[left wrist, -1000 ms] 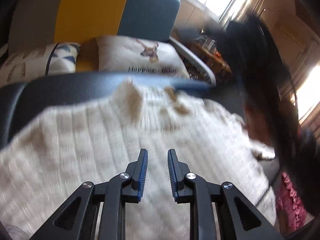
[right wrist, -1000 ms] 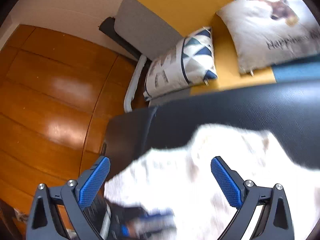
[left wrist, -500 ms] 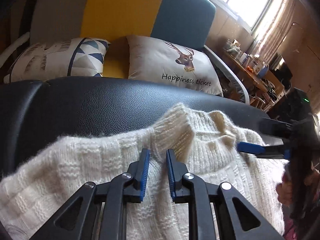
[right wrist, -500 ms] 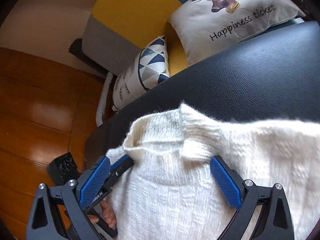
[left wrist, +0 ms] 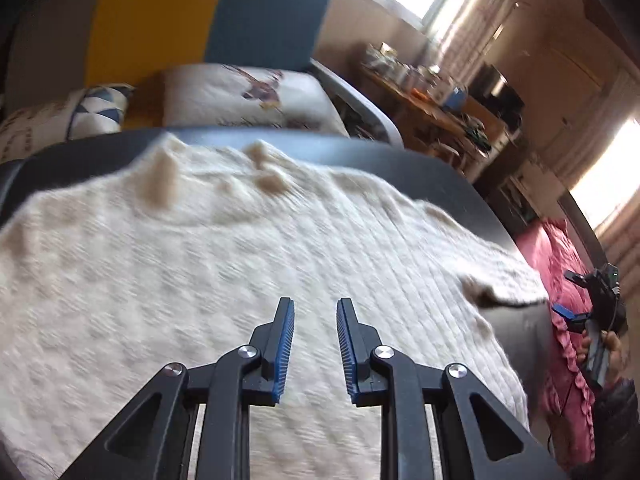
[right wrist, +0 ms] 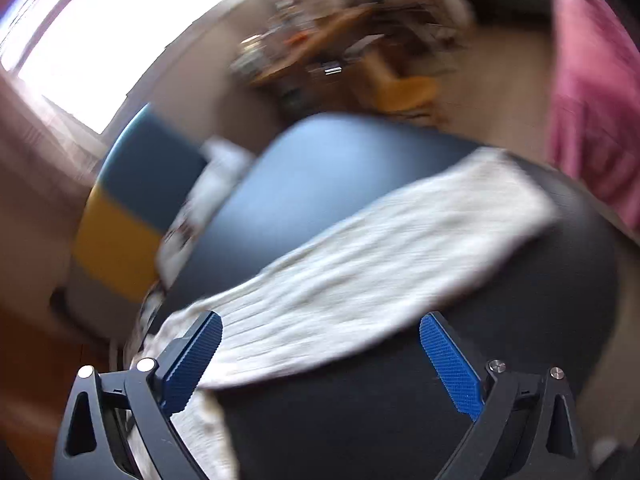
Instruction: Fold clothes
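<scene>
A cream knit sweater (left wrist: 240, 260) lies spread on a black leather surface (left wrist: 400, 160), its collar at the far edge. My left gripper (left wrist: 315, 304) hovers over the sweater's middle. Its jaws stand a narrow gap apart and are opening slightly, with nothing between them. In the blurred right wrist view, one sleeve of the sweater (right wrist: 380, 248) stretches across the black surface (right wrist: 360, 400). My right gripper (right wrist: 320, 322) is wide above the sleeve's near edge; its jaws are closing and the pads touch no fabric. The left wrist view shows the right gripper (left wrist: 580, 312) in a hand beyond the sweater's right edge.
A sofa (left wrist: 160, 20) with a grey, yellow and teal back stands behind, with a deer pillow (left wrist: 248, 96) and a triangle-pattern pillow (left wrist: 60, 120) on it. A cluttered wooden desk (left wrist: 432, 96) is at the back right. Pink frilled cloth (left wrist: 560, 280) hangs to the right.
My left gripper has drawn back from the collar to over the sweater's middle. The right gripper has swung from the collar out to the right side, rolling as it went, and now faces the sleeve.
</scene>
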`<act>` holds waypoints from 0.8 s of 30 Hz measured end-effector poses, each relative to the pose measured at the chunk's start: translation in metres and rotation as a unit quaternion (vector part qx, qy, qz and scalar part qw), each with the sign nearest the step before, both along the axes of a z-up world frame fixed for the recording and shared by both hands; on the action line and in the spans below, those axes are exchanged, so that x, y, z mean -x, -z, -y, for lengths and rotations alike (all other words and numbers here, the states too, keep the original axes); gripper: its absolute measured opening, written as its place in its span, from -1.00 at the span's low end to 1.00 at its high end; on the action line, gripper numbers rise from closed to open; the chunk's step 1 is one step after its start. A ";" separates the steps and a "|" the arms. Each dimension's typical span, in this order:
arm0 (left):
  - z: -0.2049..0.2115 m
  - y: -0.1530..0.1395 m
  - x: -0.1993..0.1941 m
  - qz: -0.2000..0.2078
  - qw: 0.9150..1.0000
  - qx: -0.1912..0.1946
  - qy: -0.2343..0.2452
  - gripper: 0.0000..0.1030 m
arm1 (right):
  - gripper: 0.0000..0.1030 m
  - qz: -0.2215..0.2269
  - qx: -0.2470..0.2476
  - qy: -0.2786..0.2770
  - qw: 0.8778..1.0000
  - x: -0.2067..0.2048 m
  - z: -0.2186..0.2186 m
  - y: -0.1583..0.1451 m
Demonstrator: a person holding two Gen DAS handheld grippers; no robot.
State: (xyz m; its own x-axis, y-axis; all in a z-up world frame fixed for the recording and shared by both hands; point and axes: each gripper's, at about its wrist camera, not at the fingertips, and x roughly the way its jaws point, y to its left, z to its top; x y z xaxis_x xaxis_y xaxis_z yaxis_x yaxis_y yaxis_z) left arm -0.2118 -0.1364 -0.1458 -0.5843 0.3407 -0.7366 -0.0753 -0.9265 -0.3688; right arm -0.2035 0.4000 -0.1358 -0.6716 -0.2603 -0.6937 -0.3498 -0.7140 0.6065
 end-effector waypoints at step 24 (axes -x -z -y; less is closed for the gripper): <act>-0.065 0.014 0.003 0.059 0.997 0.006 0.058 -0.59 | -0.88 -0.038 -0.032 -0.009 0.999 0.061 -0.008 0.017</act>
